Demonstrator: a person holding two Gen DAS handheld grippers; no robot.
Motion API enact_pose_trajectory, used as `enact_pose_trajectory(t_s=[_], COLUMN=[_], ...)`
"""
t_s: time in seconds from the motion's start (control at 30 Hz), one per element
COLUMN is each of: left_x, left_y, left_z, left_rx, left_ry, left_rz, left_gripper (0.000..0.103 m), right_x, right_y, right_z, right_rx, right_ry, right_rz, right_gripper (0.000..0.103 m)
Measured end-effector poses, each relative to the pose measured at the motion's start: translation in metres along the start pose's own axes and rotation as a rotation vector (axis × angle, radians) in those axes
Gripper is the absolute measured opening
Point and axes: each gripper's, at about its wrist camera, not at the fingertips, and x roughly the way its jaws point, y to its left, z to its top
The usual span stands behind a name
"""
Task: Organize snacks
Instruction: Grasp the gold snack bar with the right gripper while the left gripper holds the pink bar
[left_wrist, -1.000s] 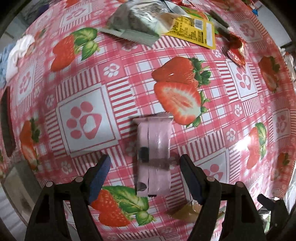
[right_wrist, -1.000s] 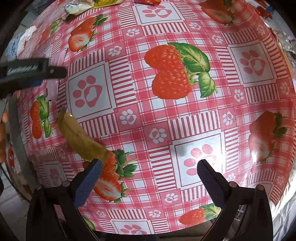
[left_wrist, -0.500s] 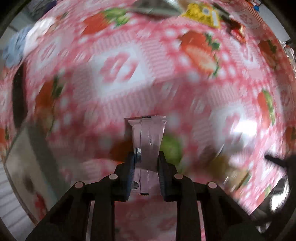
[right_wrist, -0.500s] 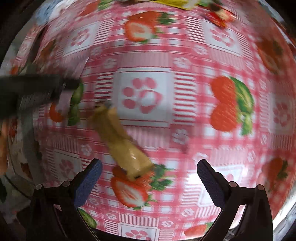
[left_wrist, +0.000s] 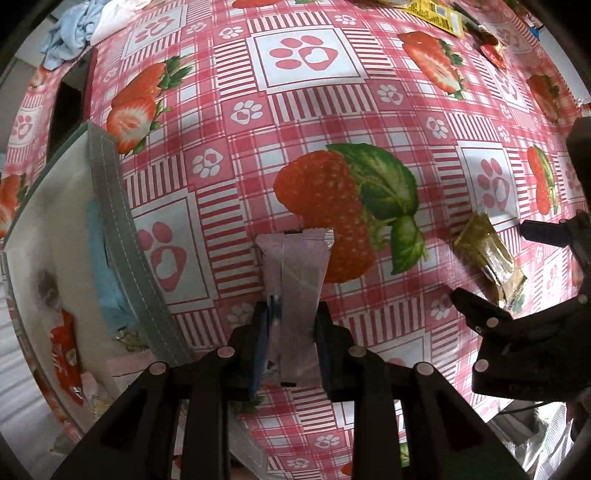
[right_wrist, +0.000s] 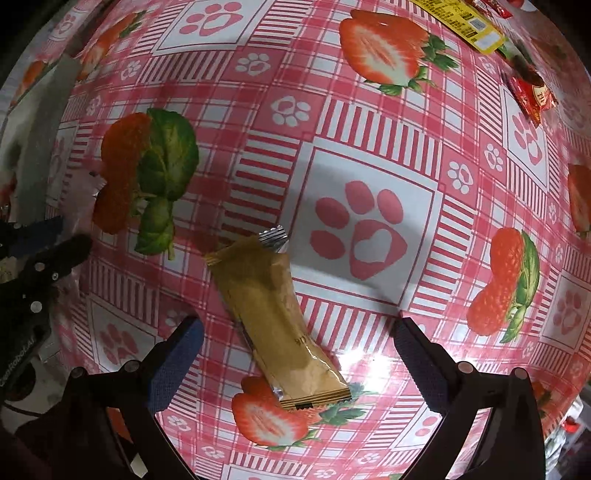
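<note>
Pink snack bar (left_wrist: 293, 288) is clamped by the left gripper (left_wrist: 291, 332); the golden bar (right_wrist: 275, 321) is straddled by the wide-spread right gripper (right_wrist: 295, 350).

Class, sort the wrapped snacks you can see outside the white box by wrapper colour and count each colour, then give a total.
Pink wrapped snack bar, gripped by the left gripper: 1
Gold-brown wrapped snack bar, lying on the tablecloth below the open right gripper: 1
Yellow flat packet: 1
Red small wrapper: 1
Total: 4
</note>
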Motion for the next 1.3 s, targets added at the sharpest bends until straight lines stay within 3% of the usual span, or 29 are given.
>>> enact_pose_trajectory(t_s=[0.2, 0.3, 0.4, 0.47, 0.53, 0.63, 0.7, 1.0, 1.3], left_x=[0.000, -0.006, 0.010, 0.009, 0.007, 0.001, 0.000, -0.002, -0.029], left_y=[-0.029, -0.018, 0.016, 0.011, 0.008, 0.006, 0.005, 0.024, 0.038], left_z=[0.024, 0.007, -0.008, -0.007, -0.007, -0.007, -0.004, -0.023, -0.044], left_rx=[0.002, 0.007, 0.013, 0.016, 0.018, 0.027, 0.030, 0.038, 0.111], left_ry=[-0.005, -0.011, -0.019, -0.023, -0.027, -0.027, -0.024, 0.008, -0.052], left_rz=[-0.004, -0.007, -0.011, -0.013, -0.017, -0.025, -0.037, -0.123, -0.174], left_gripper=[0.027, 0.027, 0.027, 0.027, 0.027, 0.027, 0.027, 0.027, 0.027], right_x=[0.002, 0.004, 0.002, 0.006, 0.007, -0.004, -0.011, -0.015, -0.021], right_y=[-0.008, -0.016, -0.016, -0.014, -0.011, -0.002, -0.001, -0.031, -0.028], right_z=[0.001, 0.001, 0.002, 0.004, 0.004, 0.004, 0.006, -0.013, -0.041], right_rx=[0.001, -0.007, 0.007, 0.026, 0.023, -0.007, -0.001, 0.219, 0.315], right_ry=[0.010, 0.023, 0.057, 0.075, 0.066, 0.047, 0.030, 0.023, 0.016], right_rz=[0.003, 0.004, 0.006, 0.008, 0.007, 0.002, 0.005, 0.150, 0.246], right_gripper=[0.103, 0.103, 0.103, 0.101, 0.093, 0.066, 0.027, 0.025, 0.025])
